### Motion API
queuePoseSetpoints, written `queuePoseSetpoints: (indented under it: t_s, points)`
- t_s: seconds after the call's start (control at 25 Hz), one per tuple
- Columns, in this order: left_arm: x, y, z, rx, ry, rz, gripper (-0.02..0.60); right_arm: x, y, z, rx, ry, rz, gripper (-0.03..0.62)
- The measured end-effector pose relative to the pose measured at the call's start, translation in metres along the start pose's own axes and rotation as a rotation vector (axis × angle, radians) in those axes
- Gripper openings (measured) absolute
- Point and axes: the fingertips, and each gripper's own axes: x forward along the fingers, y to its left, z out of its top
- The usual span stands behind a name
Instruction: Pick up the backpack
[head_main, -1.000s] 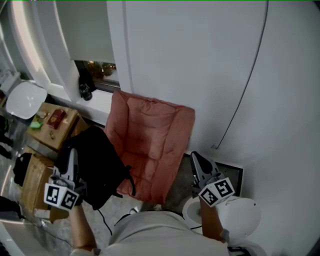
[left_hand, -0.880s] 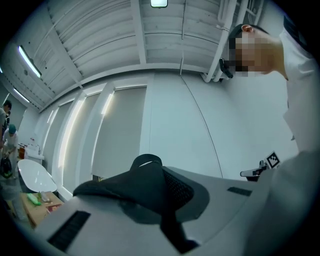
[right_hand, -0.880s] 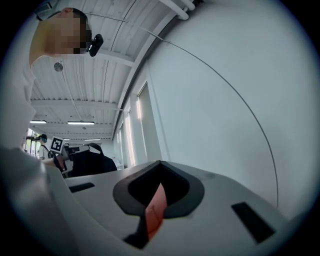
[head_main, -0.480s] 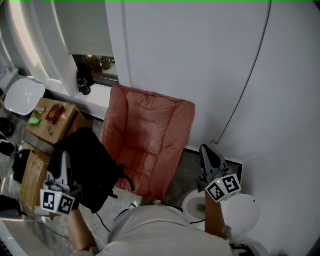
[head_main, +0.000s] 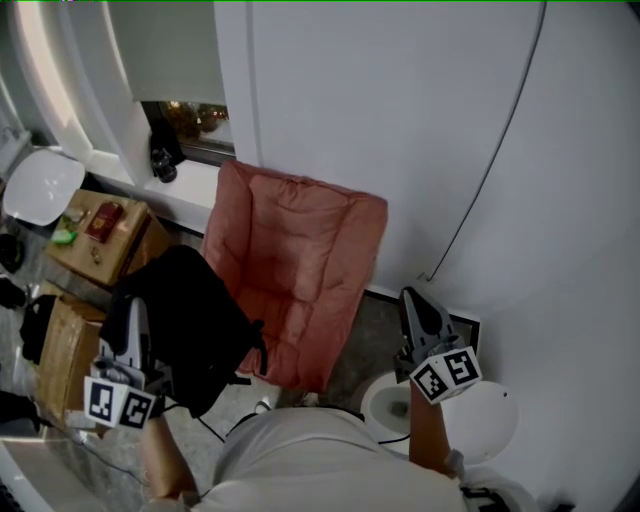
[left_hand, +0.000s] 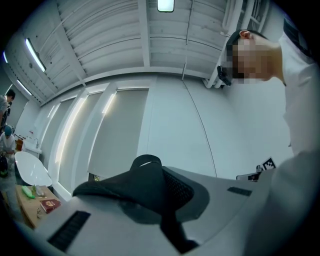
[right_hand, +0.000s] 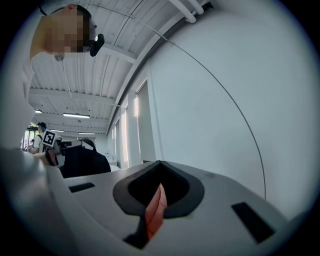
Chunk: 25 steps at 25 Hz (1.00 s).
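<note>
The backpack hangs black and slack from your left gripper, just in front of the left edge of the red cushion. As far as I can judge from above, it is clear of the floor. That gripper's jaws are pinched tight on the top loop (the left gripper view shows the black webbing bunched right between them), so the grab and the lift look done. Your right gripper is out on the other side of the cushion, well apart from the backpack, with its jaws drawn together on nothing; the red sliver in their gap is only the cushion seen beyond. Little seems left: hold the loop firm and the load steady, since it dangles from one point and could swing against the cushion or the box beside it.
</note>
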Motion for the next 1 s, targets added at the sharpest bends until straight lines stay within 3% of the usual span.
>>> queuePoseSetpoints:
  t_s: [0.4, 1.0]
  points:
    - [0.006, -0.009, 0.0, 0.0, 0.005, -0.049, 0.017, -0.018, -0.003, -0.003, -0.006, 0.003, -0.046, 0.02]
    - [-0.004, 0.0, 0.0, -0.007, 0.012, -0.042, 0.017, -0.023, 0.012, -0.005, -0.029, 0.018, -0.052, 0.02]
